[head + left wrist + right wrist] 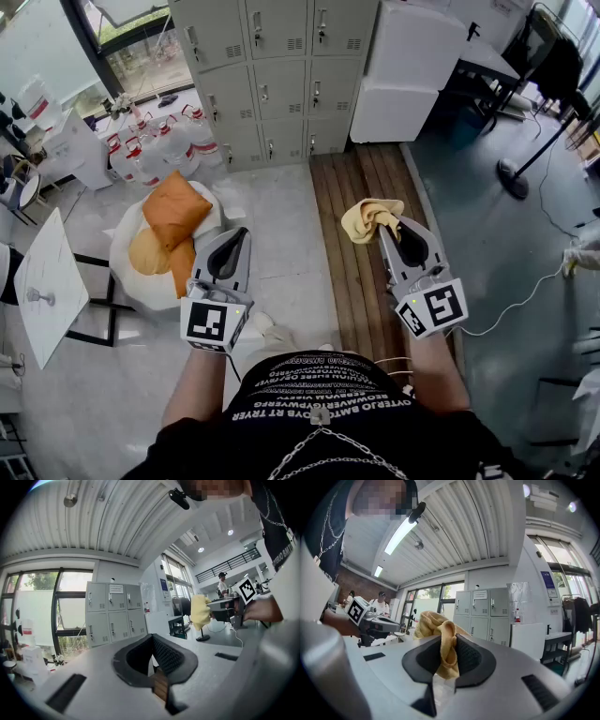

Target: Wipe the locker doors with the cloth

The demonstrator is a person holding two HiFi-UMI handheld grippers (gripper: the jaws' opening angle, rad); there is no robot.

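The grey lockers point(272, 75) stand at the far wall, a few steps ahead; they also show in the left gripper view as lockers point(112, 613) and in the right gripper view as lockers point(485, 616). My right gripper point(392, 228) is shut on a yellow cloth point(367, 219), which bunches out past its tips; the cloth point(443, 641) is pinched between the dark pads. My left gripper point(239, 234) is held level beside it, jaws closed with nothing between them point(152, 656). Both are far from the doors.
A white round seat with orange cushions point(173, 220) sits left of me, water jugs point(155, 145) behind it. A white table point(47, 281) is at far left. A white box point(408, 66) stands right of the lockers. Wooden floor strip point(361, 234) runs ahead.
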